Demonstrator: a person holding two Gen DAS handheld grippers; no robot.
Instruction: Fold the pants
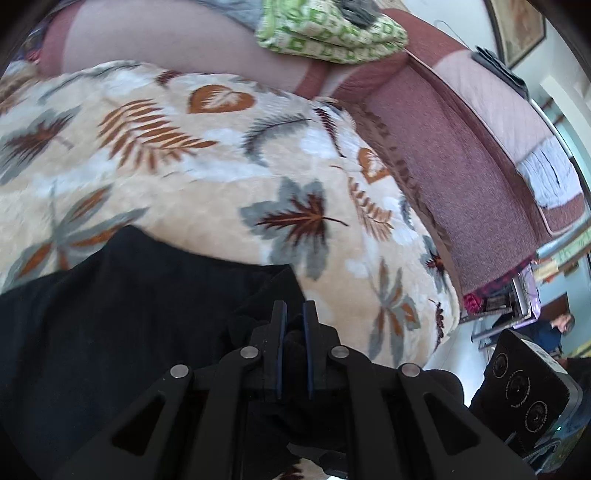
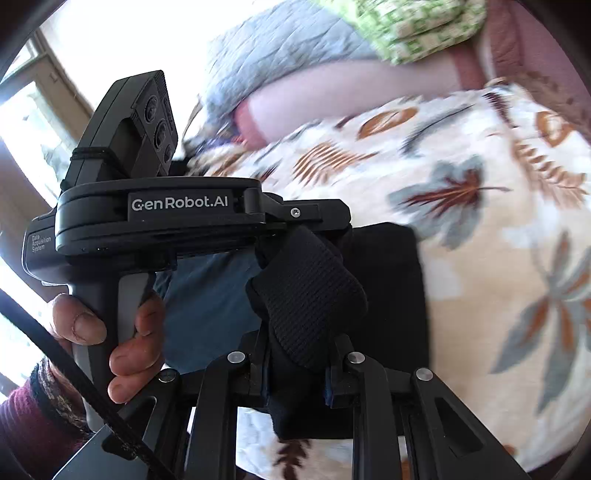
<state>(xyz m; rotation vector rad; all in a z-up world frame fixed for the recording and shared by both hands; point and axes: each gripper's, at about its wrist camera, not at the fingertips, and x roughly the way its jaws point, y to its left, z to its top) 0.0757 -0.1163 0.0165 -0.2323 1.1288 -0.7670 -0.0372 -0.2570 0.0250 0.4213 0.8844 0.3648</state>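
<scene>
Nearest in the left wrist view, the left gripper (image 1: pixel 293 314) is seen pressed together on a bunch of the black pants (image 1: pixel 122 314), a fold of the cloth being pinched between its blue-edged pads. The rest of the pants is spread to the left and near side of that view, lying on a leaf-patterned blanket (image 1: pixel 207 173). At the lower right of the same view the other hand-held device is glimpsed, its three round lenses turned toward the camera. In the right wrist view, the right gripper (image 2: pixel 297 373) is clamped on a thick ribbed band of the pants (image 2: pixel 314 295), which bulges up between its narrowed jaws. Just to the left of it, the left gripper (image 2: pixel 317 218) is shown from the side, held by a person's hand (image 2: pixel 110 332) wrapped around its grip, a dark red sleeve (image 2: pixel 29 424) showing at the wrist. A flat black panel of the pants is seen beyond both grippers, resting on the blanket. Farther off, a reddish bed cover (image 1: pixel 461 147) lies past the blanket's edge, and a folded green-and-white checked cloth (image 1: pixel 332 33) rests at the far side beside a grey quilted cloth (image 2: pixel 280 55). A framed picture (image 1: pixel 517 29) hangs on the far right wall.
</scene>
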